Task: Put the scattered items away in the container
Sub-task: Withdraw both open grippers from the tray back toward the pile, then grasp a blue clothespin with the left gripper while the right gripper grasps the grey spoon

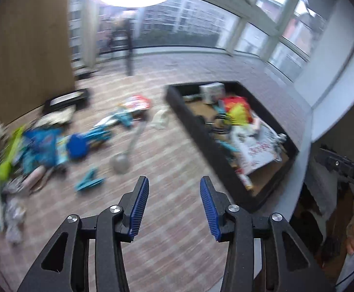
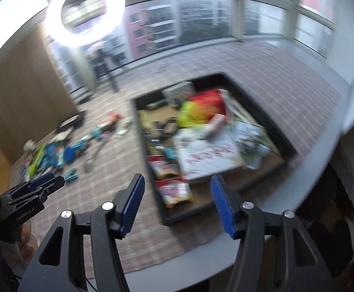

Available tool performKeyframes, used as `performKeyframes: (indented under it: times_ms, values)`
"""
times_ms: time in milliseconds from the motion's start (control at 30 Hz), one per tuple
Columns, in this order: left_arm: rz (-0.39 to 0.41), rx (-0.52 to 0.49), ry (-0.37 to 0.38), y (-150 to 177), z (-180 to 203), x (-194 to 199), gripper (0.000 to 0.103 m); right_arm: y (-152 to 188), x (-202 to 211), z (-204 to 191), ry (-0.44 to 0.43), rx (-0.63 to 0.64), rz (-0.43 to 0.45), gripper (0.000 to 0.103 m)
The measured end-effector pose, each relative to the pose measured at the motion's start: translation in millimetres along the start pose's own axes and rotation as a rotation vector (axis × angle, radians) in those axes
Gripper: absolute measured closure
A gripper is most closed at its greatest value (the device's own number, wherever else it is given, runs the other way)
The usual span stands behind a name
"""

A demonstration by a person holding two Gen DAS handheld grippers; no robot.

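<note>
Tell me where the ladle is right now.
The ladle lies on the patterned floor, left of the black container in the left wrist view, its bowl nearest the camera beside a teal clip.

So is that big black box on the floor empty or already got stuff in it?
Partly filled. The black box holds a red-and-yellow toy, a white printed sheet and snack packets; some brown bottom still shows.

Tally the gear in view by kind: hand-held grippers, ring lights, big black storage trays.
Blue-padded black hand-held grippers: 2 (left hand-held gripper, right hand-held gripper)
Round white glowing ring light: 1
Large black rectangular tray holding items: 1
Total: 4
</note>
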State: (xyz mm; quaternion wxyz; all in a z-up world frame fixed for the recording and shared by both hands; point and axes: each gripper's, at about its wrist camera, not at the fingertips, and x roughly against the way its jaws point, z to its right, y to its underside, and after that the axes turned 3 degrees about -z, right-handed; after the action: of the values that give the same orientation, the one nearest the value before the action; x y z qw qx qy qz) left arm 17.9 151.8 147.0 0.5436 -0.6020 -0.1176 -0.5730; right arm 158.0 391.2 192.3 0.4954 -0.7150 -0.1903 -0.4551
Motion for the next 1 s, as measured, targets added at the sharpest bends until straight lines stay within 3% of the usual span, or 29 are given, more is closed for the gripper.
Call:
performKeyframes:
  times_ms: [167,333,433,567,767,900,1000]
  values:
    - [0.043,0.166,-0.136,27.0,-66.9,34.7,0.058,-9.7,-20.1,-54.1,-0.106,0.141,-0.015,0.042]
    - [0.068,0.351,-0.254,56.8,-123.2,60.0,0.058,-20.4,-55.2,-85.5,-0.211,0.174,-0.080,0.042]
    - [0.082,0.402,-0.309,66.9,-140.0,68.8,0.058,-31.6,-74.7,-103.5,-0.275,0.206,-0.127,0.043]
    - [0.089,0.392,-0.340,62.6,-147.8,66.5,0.059,-51.1,-87.5,-135.0,-0.312,0.310,-0.133,0.043]
    - [0.064,0.258,-0.352,30.2,-146.3,48.0,0.059,-84.0,-106.1,-177.6,-0.317,0.523,-0.147,0.043]
    - [0.031,0.228,-0.323,17.4,-150.3,35.3,0.060,-96.1,-126.7,-182.3,-0.299,0.614,-0.173,0.043]
    - [0.000,0.203,-0.298,13.1,-144.1,16.3,0.060,-98.5,-152.9,-175.8,-0.277,0.612,-0.228,0.043]
